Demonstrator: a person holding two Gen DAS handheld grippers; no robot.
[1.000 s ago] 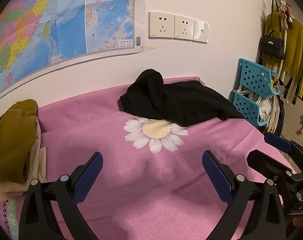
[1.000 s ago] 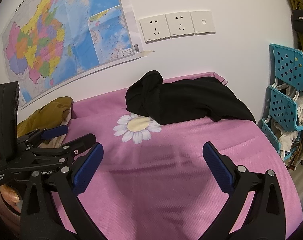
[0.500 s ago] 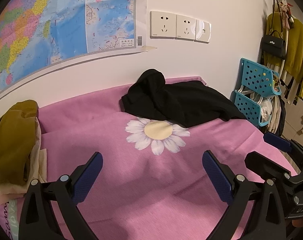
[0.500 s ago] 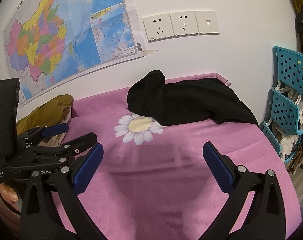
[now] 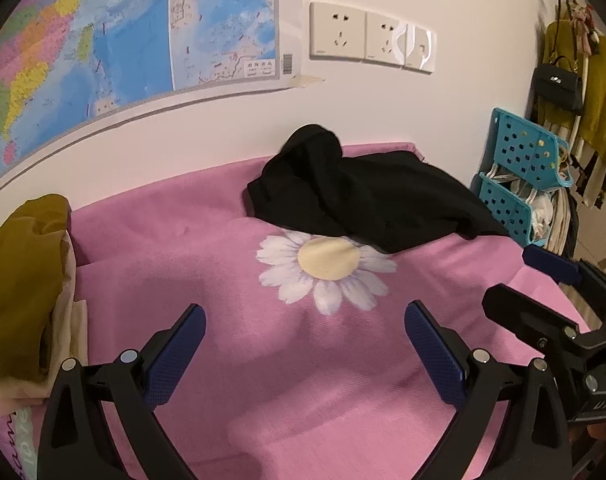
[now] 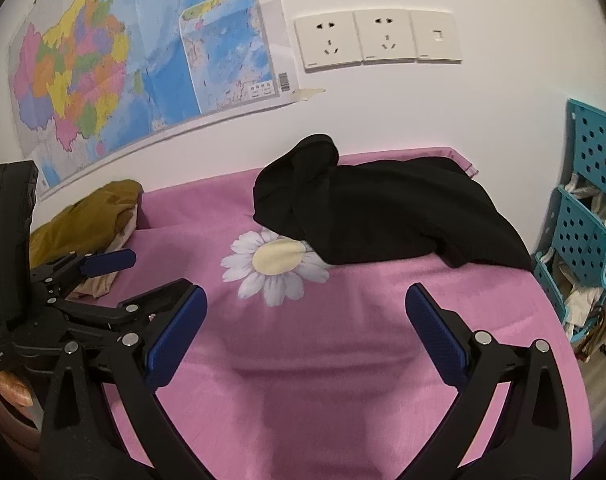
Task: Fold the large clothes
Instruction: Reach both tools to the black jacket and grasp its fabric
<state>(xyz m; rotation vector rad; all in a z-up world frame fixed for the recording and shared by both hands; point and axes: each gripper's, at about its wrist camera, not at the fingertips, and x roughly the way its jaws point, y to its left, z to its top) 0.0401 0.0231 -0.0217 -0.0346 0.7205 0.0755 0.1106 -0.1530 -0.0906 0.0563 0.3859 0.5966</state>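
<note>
Black garment (image 5: pixel 367 196) lies crumpled at the pink cover's far edge; possibly a hooded top.

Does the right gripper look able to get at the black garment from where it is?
Probably yes. The right gripper is open, holding nothing, and only bare pink cover lies between it and the black garment, which sits crumpled, uncovered, near the wall.

Both cameras sit low over the near part of the pink blanket (image 5: pixel 183 264), facing the wall with the map (image 5: pixel 103 40) and sockets (image 6: pixel 377 38). The left view looks from the left side, the right view from the right. Both share the black garment (image 6: pixel 383 212), the daisy print (image 5: pixel 327 268) and the blue rack (image 6: pixel 583 216)
</note>
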